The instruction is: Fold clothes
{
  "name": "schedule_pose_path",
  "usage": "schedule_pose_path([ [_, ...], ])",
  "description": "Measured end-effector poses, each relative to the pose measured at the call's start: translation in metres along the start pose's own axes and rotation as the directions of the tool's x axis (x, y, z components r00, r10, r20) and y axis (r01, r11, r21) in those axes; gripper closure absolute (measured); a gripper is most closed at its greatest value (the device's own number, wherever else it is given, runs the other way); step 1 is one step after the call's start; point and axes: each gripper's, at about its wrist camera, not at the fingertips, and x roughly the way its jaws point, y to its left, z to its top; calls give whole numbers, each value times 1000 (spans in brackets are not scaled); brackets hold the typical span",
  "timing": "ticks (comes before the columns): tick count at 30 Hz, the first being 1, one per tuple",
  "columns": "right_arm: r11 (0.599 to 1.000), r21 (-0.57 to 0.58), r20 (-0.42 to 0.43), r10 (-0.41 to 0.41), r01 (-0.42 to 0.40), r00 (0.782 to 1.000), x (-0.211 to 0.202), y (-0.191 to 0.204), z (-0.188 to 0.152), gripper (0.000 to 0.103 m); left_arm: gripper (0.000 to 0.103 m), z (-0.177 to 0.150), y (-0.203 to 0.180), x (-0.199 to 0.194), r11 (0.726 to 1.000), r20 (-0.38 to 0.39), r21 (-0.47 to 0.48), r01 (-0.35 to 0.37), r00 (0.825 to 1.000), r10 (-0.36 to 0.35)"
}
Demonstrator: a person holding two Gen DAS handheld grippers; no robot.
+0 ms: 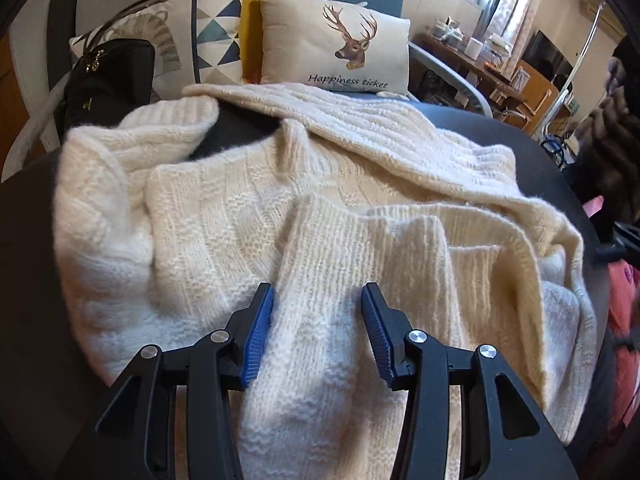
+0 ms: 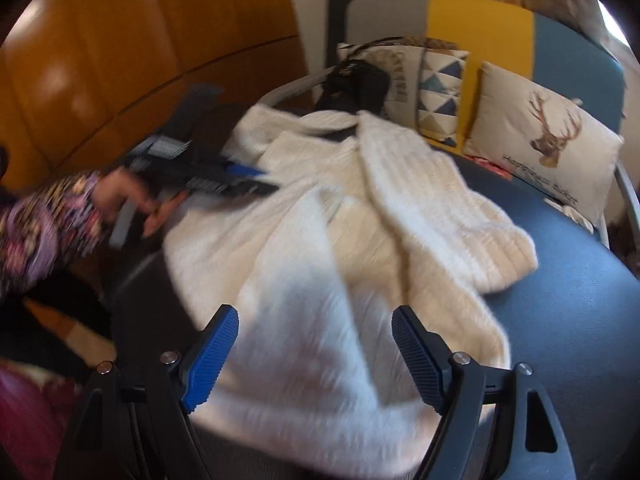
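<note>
A cream knitted sweater (image 1: 320, 200) lies crumpled across the dark round tabletop (image 1: 32, 240), filling most of it from about 9 o'clock to 3 o'clock in the left wrist view. One ribbed sleeve (image 1: 188, 120) folds over at 11 o'clock, and a ribbed band runs toward 5 o'clock.

The left gripper (image 1: 318, 336) points down at the sweater at 6 o'clock. Its blue fingers (image 1: 256, 340) stand partly apart with a ridge of knit rising between them; whether the pads press on it, I cannot tell.

In the right wrist view, the right gripper (image 2: 316, 356) hovers over the near edge of the sweater at 6 o'clock, its fingers wide and nothing gripped. This view is blurred. At 9 o'clock a hand (image 2: 120, 196) in a floral sleeve (image 2: 44, 228) holds the left gripper beside the sweater.

Beyond the tabletop, at 12 o'clock in the left wrist view, a deer cushion (image 1: 332, 44) and a triangle-patterned cushion (image 1: 216, 36) lean on a sofa, with a black bag (image 1: 108, 80) at 10 o'clock.
</note>
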Motion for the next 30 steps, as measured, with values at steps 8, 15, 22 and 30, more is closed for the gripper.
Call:
schedule_pose_path([
  [8,914,-401,-165,-9,-58,986,23,85,-18,23,54,0,-13,4,993,-23,80,-83,996,85],
  [15,861,-506,-263,-103,-46,959,63,90,-32,87,79,-2,-23,4,986,-18,124,-108,994,111],
  [22,929,-368,-179,-25,-43,984,40,69,-30,94,90,-6,-32,-23,984,62,150,-95,994,87],
  [30,964,-237,-22,120,-122,993,-29,46,-33,94,90,-33,-30,-122,977,266,145,158,944,-192],
])
